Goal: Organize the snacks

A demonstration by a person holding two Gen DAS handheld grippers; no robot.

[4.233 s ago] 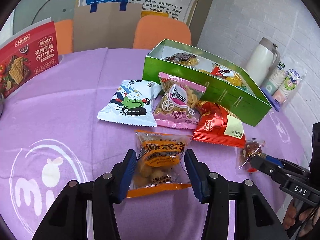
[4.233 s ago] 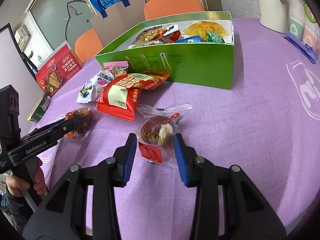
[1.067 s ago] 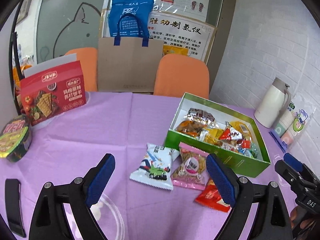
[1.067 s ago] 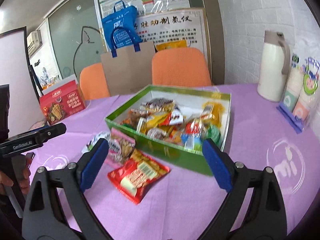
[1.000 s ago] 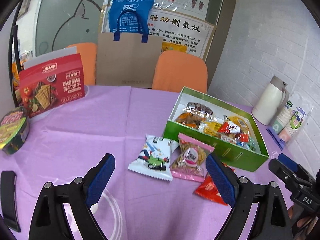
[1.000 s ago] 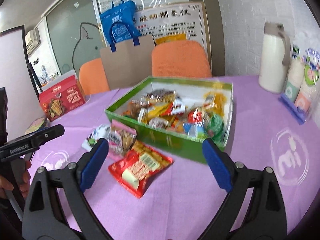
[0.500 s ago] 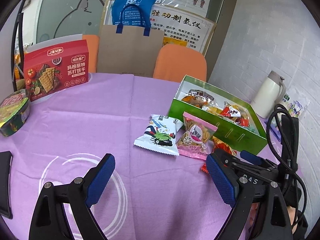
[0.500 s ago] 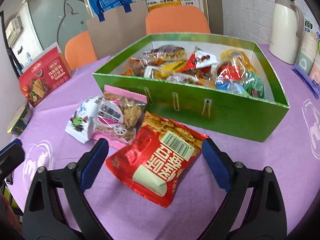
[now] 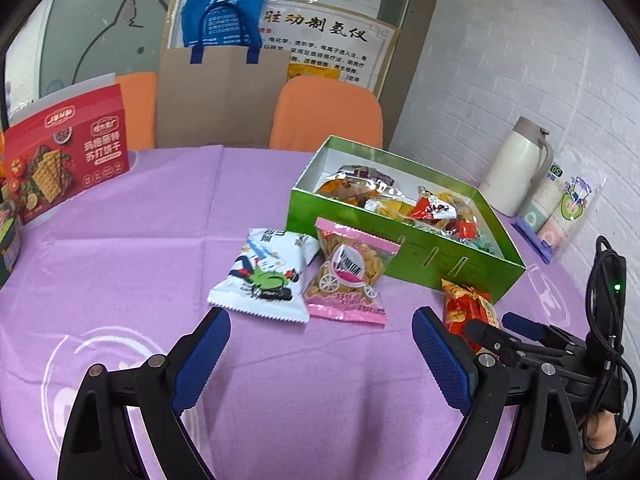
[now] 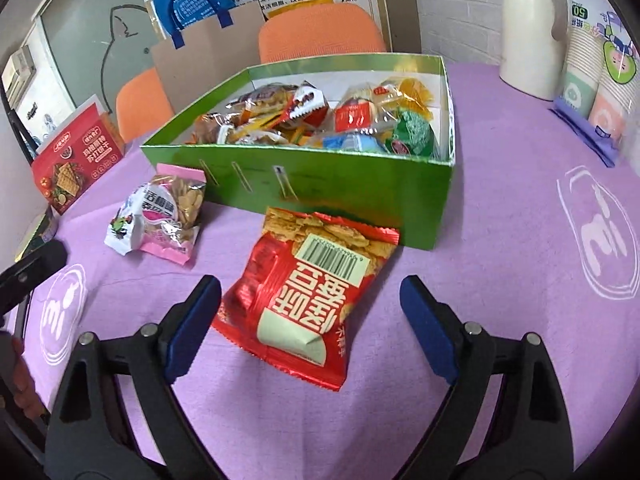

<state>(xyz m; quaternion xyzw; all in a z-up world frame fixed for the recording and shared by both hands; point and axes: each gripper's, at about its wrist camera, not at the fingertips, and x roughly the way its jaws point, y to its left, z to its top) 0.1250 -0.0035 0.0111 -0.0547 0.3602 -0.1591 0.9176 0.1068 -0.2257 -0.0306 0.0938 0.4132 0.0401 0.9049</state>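
With both the right tool and left tool spread apart and empty, center your right tool over the red packet, clamp its middle, then lift it into the green box.

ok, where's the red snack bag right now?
Right wrist view: red snack bag lies flat on the purple tablecloth, just in front of the green box, between the open right tool's fingers.

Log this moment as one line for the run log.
left gripper open, empty | right gripper open over red packet | green box part filled
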